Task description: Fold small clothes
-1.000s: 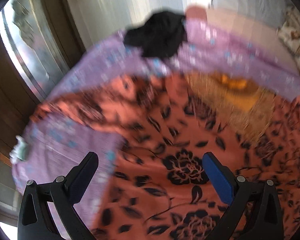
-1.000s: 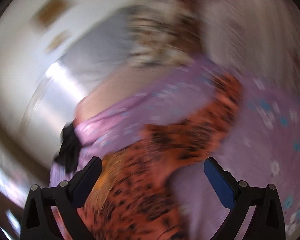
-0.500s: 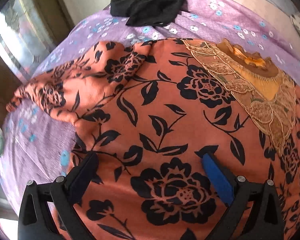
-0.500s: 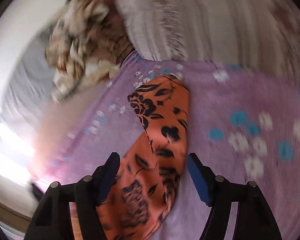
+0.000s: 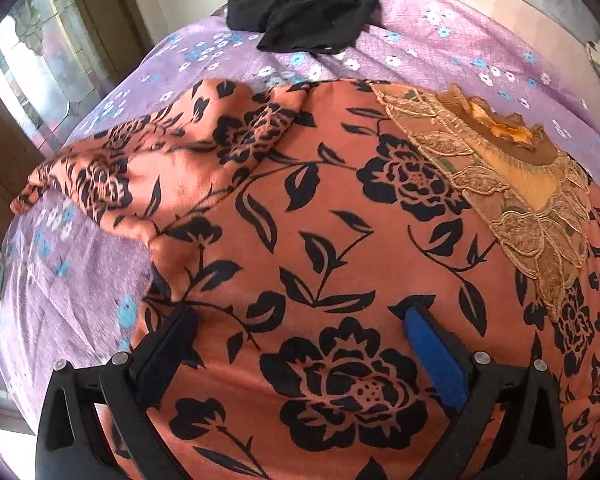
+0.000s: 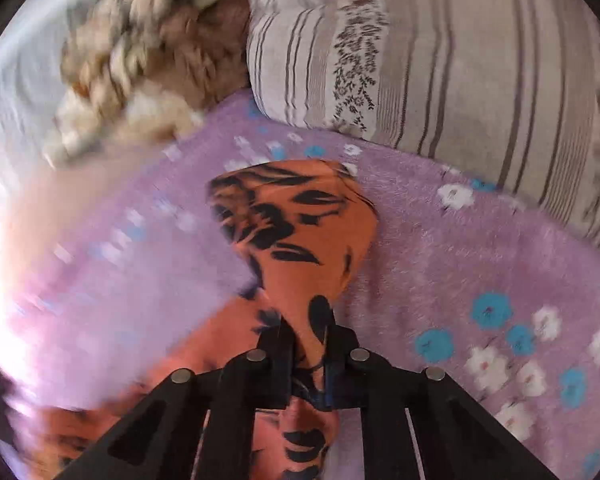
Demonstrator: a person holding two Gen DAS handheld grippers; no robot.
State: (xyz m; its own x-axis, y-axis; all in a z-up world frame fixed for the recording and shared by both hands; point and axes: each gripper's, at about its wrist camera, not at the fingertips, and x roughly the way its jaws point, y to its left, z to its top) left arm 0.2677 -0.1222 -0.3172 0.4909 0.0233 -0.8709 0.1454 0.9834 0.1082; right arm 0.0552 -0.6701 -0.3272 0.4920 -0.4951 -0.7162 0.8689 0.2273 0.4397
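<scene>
The right claw [image 6: 307, 344] is seen clamped tight on a sleeve [image 6: 300, 232] of the orange floral garment [image 5: 300, 248], the cloth pinched between the two fingers, which stand nearly together. From the pinch the sleeve is stretched away across the purple flowered blanket [image 6: 480, 264], its far end lying flat and just short of a striped pillow [image 6: 460, 60]. Beside that pillow, to its left, a fluffy tan-and-cream bundle [image 6: 140, 52] is made out, though it is blurred and cannot be identified further.

The left claw [image 5: 300, 344] is held wide apart, gripping nothing, its black finger [image 5: 164, 352] and blue-padded finger [image 5: 432, 356] poised over the near part of the garment's body; whether the tips touch the cloth cannot be told. The garment is spread out on the blanket, black roses and leaves printed over orange. Beyond the claw and to the right, the embroidered gold neckline [image 5: 520, 184] is seen facing up. Beyond the claw and to the left, the other sleeve [image 5: 140, 168] is laid out sideways, rumpled, reaching toward the blanket's edge. Past the garment, at the far side of the blanket, a crumpled black garment [image 5: 304, 8] is seen lying apart from the orange one.
</scene>
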